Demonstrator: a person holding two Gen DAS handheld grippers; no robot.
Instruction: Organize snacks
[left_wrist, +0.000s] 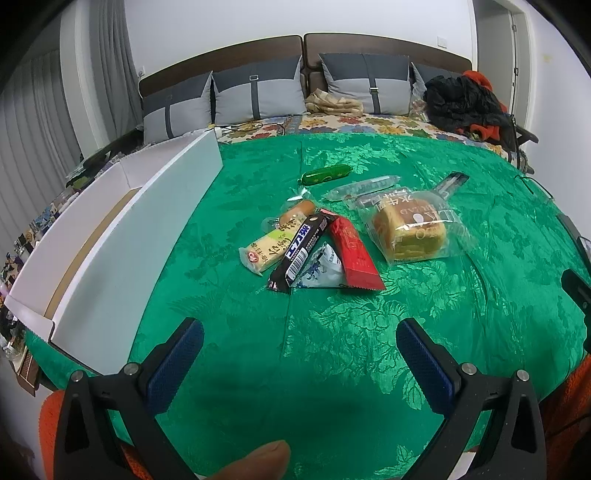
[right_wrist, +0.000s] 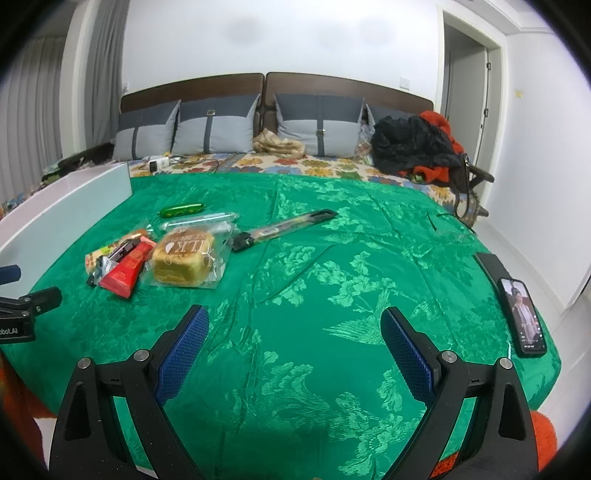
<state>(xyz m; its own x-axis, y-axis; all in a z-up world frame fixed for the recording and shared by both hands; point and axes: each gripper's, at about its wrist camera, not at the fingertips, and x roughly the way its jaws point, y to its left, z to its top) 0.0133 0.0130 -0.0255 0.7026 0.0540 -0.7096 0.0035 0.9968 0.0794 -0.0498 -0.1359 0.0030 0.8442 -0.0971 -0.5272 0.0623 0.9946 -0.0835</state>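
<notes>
1. Over the green bedspread (left_wrist: 332, 350), near edge: left gripper (left_wrist: 300, 334) with jaws spread wide, nothing between them.
2. Right gripper (right_wrist: 294, 323) likewise spread and empty above the bedspread.
3. Snack pile beyond the left gripper: black bar (left_wrist: 299, 248), red packet (left_wrist: 352, 254), bagged bread (left_wrist: 410, 230) just right of them.
4. Green sausage (left_wrist: 327, 173) farthest.
5. White box (left_wrist: 122, 236) along the bedspread's left side.

I am facing a bed (right_wrist: 332, 258) under a green cover, grey cushions (right_wrist: 317, 127) leaning on its dark headboard (right_wrist: 332, 86), white walls (right_wrist: 277, 44) and curtains (right_wrist: 29, 96) surrounding it.
</notes>
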